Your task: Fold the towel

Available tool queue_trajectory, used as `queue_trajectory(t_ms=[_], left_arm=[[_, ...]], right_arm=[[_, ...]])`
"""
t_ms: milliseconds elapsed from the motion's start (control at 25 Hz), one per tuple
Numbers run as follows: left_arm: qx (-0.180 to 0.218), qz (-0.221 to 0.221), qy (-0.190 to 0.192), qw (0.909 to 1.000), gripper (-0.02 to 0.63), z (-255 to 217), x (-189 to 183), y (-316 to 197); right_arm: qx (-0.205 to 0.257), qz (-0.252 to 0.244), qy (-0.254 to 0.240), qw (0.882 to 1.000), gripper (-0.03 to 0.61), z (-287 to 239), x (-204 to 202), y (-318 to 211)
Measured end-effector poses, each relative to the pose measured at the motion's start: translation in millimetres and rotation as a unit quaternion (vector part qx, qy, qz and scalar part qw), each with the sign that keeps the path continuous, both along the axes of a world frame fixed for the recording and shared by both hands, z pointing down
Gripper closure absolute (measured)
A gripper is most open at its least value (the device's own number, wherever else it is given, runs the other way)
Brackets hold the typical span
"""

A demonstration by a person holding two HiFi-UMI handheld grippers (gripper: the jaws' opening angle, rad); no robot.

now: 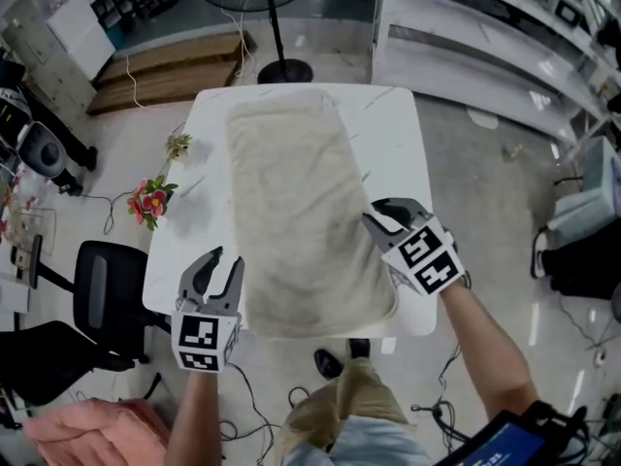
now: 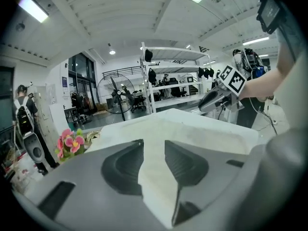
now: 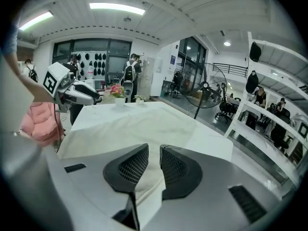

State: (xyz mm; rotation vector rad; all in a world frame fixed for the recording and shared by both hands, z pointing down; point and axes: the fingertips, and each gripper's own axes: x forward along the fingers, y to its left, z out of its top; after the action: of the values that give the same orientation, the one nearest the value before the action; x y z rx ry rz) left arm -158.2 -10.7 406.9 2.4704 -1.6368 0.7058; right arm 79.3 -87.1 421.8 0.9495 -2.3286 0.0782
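A beige towel [image 1: 301, 202] lies flat along the white table [image 1: 400, 134], its near edge at the table's front. My left gripper [image 1: 226, 258] hovers just off the towel's near left corner. Its jaws stand apart with nothing between them, and the towel [image 2: 192, 134] shows beyond them in the left gripper view [image 2: 154, 142]. My right gripper [image 1: 372, 211] hangs over the towel's right edge near the front corner. Its jaws [image 3: 154, 147] are slightly apart, with only the cloth [image 3: 130, 124] below showing through the gap. No part of the towel is lifted.
Pink flowers [image 1: 150, 202] and a small plant [image 1: 178, 146] sit at the table's left edge. A black chair [image 1: 107, 294] stands to the left, with a pink cloth [image 1: 87, 430] near it. A fan stand [image 1: 283, 66] is beyond the table and white shelving [image 1: 485, 37] at the right.
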Motion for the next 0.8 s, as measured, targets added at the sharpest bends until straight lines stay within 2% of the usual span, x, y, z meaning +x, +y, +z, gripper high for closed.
queue_trajectory(t_ms=[320, 520, 640, 800], left_arm=[[0.005, 0.01, -0.006, 0.9999, 0.412, 40.9, 16.5, 82.6], [0.016, 0.035, -0.044, 0.9983, 0.368, 66.2, 38.6, 129.1], [0.019, 0.038, -0.058, 0.9974, 0.364, 80.3, 50.2, 147.2], [0.021, 0.027, -0.05, 0.9981, 0.362, 88.4, 61.3, 157.4]], right_arm=[[-0.018, -0.048, 0.002, 0.999, 0.491, 30.6, 18.5, 80.7], [-0.019, -0.088, -0.008, 0.996, 0.483, 49.1, 24.3, 129.3], [-0.023, -0.122, -0.004, 0.992, 0.45, 61.7, 28.5, 155.6], [-0.043, -0.153, -0.011, 0.987, 0.392, 76.8, 32.4, 179.7]])
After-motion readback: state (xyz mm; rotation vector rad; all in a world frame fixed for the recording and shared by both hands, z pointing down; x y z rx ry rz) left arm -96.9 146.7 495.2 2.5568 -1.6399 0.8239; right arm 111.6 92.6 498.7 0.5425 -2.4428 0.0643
